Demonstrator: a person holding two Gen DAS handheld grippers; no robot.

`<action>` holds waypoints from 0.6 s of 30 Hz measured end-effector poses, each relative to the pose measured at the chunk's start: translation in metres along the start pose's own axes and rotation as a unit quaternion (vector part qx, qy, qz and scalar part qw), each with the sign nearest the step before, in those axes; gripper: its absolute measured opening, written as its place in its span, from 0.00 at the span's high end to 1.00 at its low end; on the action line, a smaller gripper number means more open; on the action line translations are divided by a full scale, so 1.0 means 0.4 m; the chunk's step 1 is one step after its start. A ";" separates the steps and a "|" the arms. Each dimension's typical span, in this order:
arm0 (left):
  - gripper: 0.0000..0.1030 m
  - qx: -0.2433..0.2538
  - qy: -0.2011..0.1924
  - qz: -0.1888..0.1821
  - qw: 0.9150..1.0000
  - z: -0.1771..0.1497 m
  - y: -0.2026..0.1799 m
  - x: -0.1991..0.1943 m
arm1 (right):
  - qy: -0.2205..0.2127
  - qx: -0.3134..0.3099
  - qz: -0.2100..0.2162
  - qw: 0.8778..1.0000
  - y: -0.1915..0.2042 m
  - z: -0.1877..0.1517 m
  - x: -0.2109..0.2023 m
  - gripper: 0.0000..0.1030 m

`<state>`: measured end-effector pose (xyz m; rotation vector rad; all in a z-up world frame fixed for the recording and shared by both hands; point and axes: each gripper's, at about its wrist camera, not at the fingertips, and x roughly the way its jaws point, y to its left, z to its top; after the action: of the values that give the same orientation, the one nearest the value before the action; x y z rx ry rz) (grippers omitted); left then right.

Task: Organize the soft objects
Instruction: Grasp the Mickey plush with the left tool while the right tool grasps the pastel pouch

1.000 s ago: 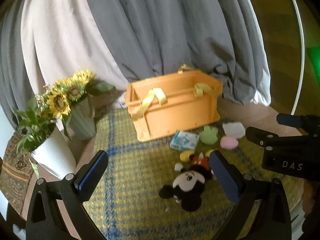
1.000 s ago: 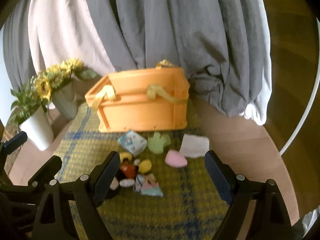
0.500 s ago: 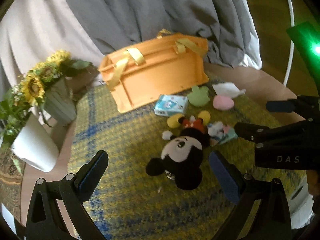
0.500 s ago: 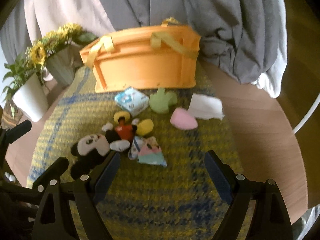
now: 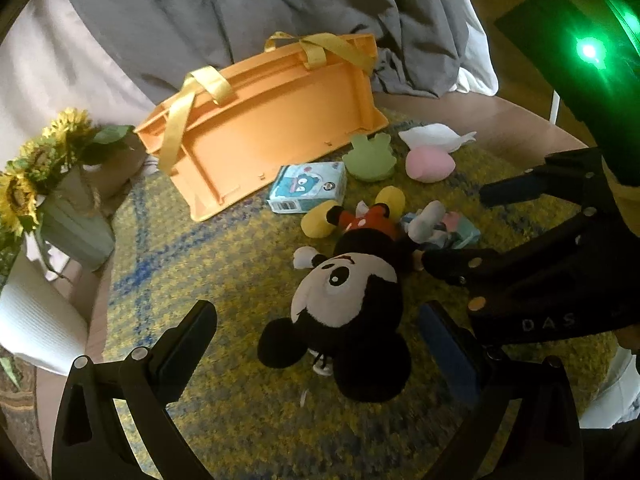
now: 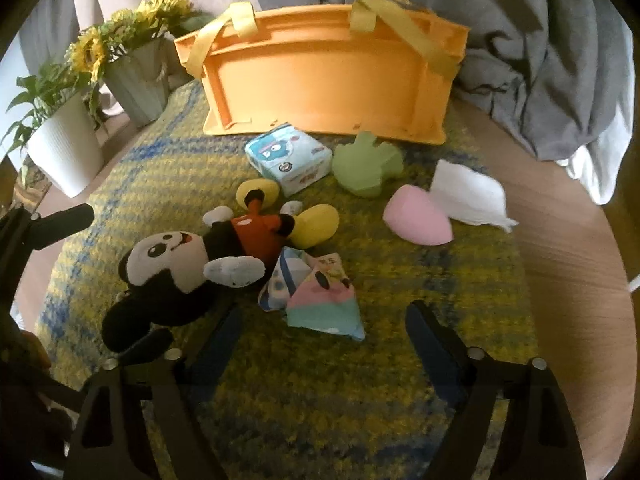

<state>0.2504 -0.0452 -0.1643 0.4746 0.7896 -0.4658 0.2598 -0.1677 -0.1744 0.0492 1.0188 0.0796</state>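
A Mickey Mouse plush [image 5: 352,292] [image 6: 188,268] lies on the yellow-blue mat [image 5: 224,264]. My left gripper [image 5: 320,340] is open, its fingers either side of the plush's head, just above it. My right gripper [image 6: 324,340] is open and empty over a folded pastel cloth [image 6: 324,304]. Behind lie a blue tissue pack [image 6: 288,158], a green sponge [image 6: 366,164], a pink sponge [image 6: 416,220] and a white cloth [image 6: 468,196]. An orange basket [image 6: 328,80] with yellow handles stands at the back.
A sunflower vase [image 6: 136,80] and a white plant pot [image 6: 66,148] stand at the mat's back left. Grey and white curtains [image 5: 280,4] hang behind the basket. The round wooden table [image 6: 572,248] shows bare at the right.
Both grippers have moved forward and down toward the toys. The plush now lies between my left fingers and the pastel cloth sits close before my right gripper.
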 end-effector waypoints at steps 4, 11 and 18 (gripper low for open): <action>0.08 -0.003 0.007 -0.019 1.000 0.002 0.003 0.026 | 0.002 -0.008 0.005 1.000 0.003 0.009 0.020 0.26; 0.18 -0.011 0.015 -0.041 0.999 0.007 -0.002 0.059 | 0.022 0.001 0.034 0.999 -0.003 0.015 0.060 0.46; 0.39 -0.021 0.019 -0.051 0.998 0.010 -0.014 0.074 | 0.014 0.019 0.017 1.000 -0.021 0.005 0.039 0.48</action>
<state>0.2678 -0.0582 -0.1854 0.4065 0.8623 -0.5360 0.2698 -0.1748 -0.1873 0.1011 1.0472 0.0920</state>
